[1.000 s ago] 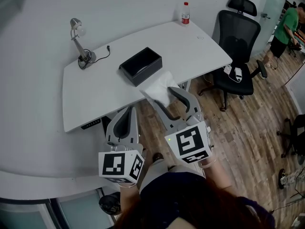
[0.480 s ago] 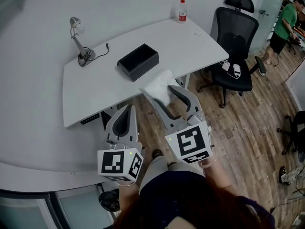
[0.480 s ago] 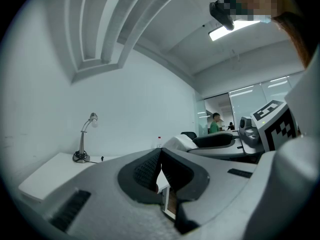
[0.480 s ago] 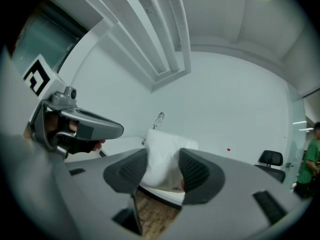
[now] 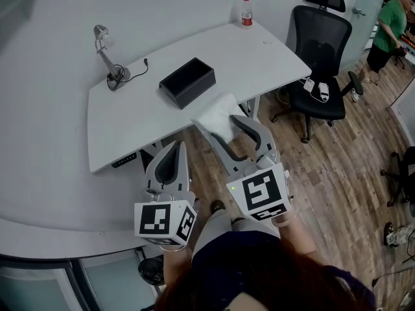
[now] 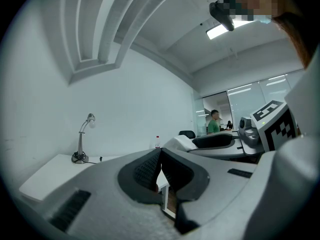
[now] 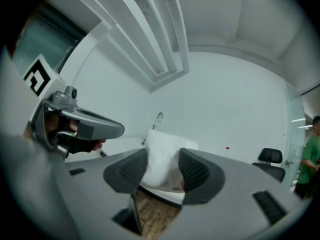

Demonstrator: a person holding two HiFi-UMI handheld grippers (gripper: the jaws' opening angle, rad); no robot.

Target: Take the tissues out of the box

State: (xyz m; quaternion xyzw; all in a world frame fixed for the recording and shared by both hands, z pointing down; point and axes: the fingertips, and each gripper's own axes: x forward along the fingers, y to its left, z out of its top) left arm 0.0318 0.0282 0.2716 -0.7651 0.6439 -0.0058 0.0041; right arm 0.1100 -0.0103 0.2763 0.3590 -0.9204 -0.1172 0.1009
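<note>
Tissues (image 5: 219, 116): white pack, points forward out of my jaws.
Right gripper (image 5: 230, 129): jaws clamped on the pack.
Left gripper (image 5: 170, 149): jaws together, empty.
Box (image 5: 188, 83): black, on tabletop (image 5: 130, 118), interior too dark to read.

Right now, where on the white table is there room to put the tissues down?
The biggest bare patch of the table is its right half, between the black box and the bottle. Another lies in front of the lamp, left of the box. It is crowded only around the lamp's base and cord.
</note>
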